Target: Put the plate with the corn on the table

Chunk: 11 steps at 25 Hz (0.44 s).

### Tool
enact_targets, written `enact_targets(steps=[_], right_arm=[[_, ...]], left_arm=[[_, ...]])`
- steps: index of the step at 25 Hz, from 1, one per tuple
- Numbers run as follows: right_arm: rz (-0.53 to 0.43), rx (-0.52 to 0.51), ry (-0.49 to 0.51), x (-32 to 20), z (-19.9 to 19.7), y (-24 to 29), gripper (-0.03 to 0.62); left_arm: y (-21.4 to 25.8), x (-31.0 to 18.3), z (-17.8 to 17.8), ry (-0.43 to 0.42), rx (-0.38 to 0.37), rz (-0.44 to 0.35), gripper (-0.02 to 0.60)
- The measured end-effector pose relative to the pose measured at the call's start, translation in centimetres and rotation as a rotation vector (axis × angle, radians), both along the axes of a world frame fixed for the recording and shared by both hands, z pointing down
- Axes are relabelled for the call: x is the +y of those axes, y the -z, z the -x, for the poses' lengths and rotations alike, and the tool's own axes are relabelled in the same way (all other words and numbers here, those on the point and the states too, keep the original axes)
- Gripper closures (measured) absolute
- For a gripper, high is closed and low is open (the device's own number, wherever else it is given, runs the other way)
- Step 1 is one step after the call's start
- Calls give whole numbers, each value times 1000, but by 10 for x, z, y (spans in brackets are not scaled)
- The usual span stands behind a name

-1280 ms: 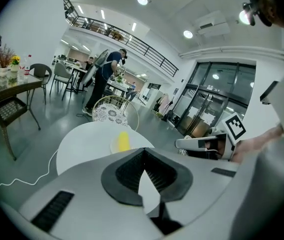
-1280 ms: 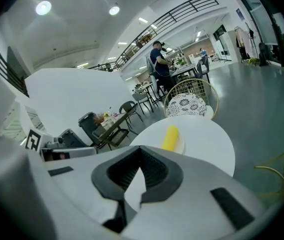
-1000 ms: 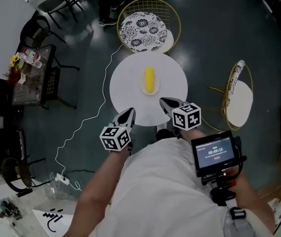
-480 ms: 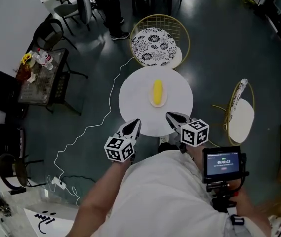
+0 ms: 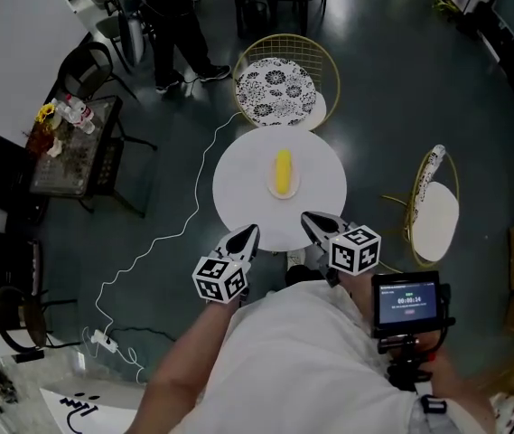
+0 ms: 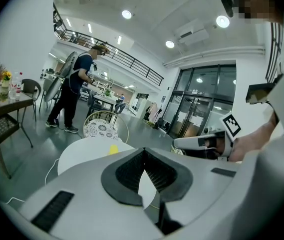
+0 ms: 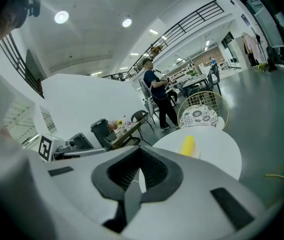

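Observation:
A yellow corn cob (image 5: 283, 170) lies on a small white plate (image 5: 283, 188) near the middle of the round white table (image 5: 238, 188). The corn (image 6: 113, 149) shows in the left gripper view, and the corn (image 7: 188, 145) in the right gripper view stands beyond the jaws. My left gripper (image 5: 248, 232) hangs shut at the table's near edge. To its right my right gripper (image 5: 309, 218) is shut too, over the same near edge. Neither holds anything, and both are a good way short of the plate.
A gold wire chair with a patterned cushion (image 5: 277, 87) stands behind the table, a second gold chair (image 5: 435, 199) to its right. A white cable (image 5: 157, 242) trails over the dark floor at left. A side table with bottles (image 5: 71, 143) and a standing person (image 5: 171, 25) are further left.
The view has shifted slightly between frames. Both grippers stay shut at the table's near edge, and the plate with the corn has not moved on the table.

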State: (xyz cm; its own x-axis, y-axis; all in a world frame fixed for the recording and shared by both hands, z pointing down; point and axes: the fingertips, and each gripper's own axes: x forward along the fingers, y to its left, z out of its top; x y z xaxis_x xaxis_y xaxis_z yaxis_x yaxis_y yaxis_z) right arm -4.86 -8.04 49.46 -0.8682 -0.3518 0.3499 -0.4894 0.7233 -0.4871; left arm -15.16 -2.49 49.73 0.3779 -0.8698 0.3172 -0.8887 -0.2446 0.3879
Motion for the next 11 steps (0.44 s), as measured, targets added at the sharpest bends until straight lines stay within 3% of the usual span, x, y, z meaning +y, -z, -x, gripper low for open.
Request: enact_targets(steps=[11], right_arm=[[25,-12,-16,15,-10,-9,586]], left_arm=[[-15,12,-17,-23,6,37,575]])
